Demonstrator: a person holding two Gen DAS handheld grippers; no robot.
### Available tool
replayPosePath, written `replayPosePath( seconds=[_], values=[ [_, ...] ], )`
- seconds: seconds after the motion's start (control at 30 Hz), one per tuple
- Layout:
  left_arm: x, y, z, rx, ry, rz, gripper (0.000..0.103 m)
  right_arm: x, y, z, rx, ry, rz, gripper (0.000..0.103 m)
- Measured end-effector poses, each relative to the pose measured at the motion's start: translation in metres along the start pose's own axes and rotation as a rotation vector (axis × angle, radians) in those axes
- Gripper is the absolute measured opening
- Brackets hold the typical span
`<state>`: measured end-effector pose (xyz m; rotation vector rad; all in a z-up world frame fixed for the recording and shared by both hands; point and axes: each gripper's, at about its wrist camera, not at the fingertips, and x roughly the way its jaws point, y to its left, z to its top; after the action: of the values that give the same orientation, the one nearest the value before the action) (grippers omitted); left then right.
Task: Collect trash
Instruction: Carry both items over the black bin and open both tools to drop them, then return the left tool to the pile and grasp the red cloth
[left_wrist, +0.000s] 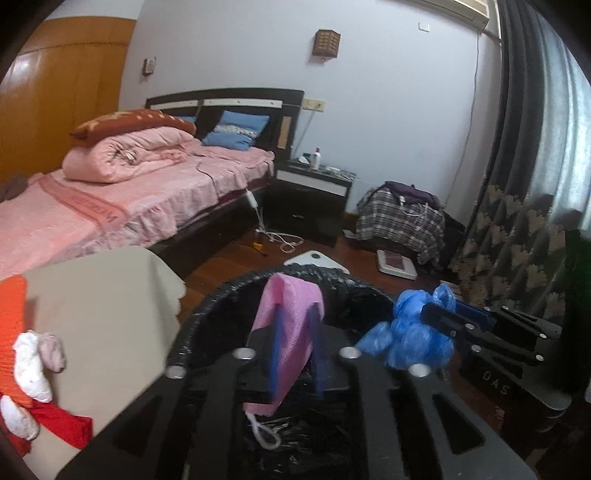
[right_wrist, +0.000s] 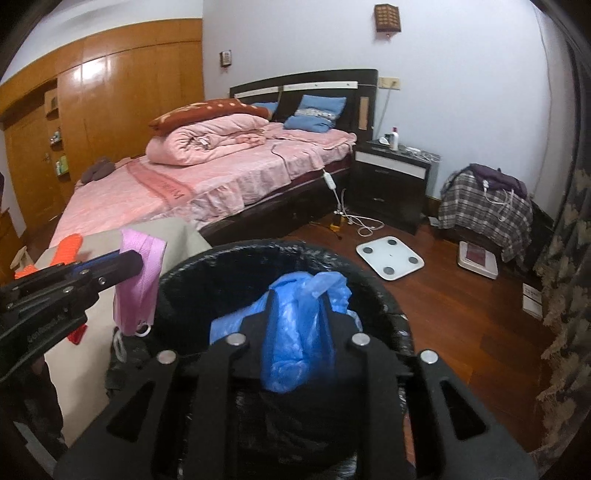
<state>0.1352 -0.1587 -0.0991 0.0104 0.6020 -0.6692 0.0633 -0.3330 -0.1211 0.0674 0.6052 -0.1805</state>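
A bin lined with a black bag (right_wrist: 380, 295) stands right below both grippers. My left gripper (left_wrist: 297, 314) is over the bin's opening with its fingers apart. A pink face mask (left_wrist: 291, 295) is draped over and between them, and its ear loop dangles into the bin. My right gripper (right_wrist: 299, 299) is over the bin as well, fingers apart, with a crumpled blue plastic bag (right_wrist: 299, 332) lodged loosely in the gap. In the left wrist view the blue bag (left_wrist: 406, 339) and right gripper (left_wrist: 436, 314) show on the right. In the right wrist view the mask (right_wrist: 138, 273) hangs from the left gripper (right_wrist: 129, 264).
A beige-covered surface (left_wrist: 110, 314) left of the bin carries orange, red and white cloth. A bed with pink bedding (right_wrist: 221, 177) is behind, with a dark nightstand (right_wrist: 391, 184) beside it. A white scale (right_wrist: 389, 258), cables and a plaid-covered stool (right_wrist: 484, 214) are on the wooden floor. A curtain (left_wrist: 517, 240) hangs on the right.
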Motion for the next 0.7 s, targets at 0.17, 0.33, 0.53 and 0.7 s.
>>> replayPosePath(
  seconds=[0.17,0.33,0.53,0.7],
  values=[
    [0.002,0.008,-0.007,-0.001,0.021,0.013,0.044,0.002,-0.007,-0.004,0.015,0.010,-0.017,0.046],
    [-0.018,0.028,-0.016,-0.005,-0.004,0.096,0.058,-0.002,0.001,-0.005,0.013,-0.010,-0.015,0.086],
    [-0.067,0.076,-0.029,-0.039,-0.064,0.286,0.079,-0.004,0.033,0.002,0.014,-0.022,0.045,0.097],
    [-0.109,0.119,-0.045,-0.081,-0.086,0.453,0.085,0.000,0.083,0.006,-0.025,-0.023,0.133,0.097]
  ],
)
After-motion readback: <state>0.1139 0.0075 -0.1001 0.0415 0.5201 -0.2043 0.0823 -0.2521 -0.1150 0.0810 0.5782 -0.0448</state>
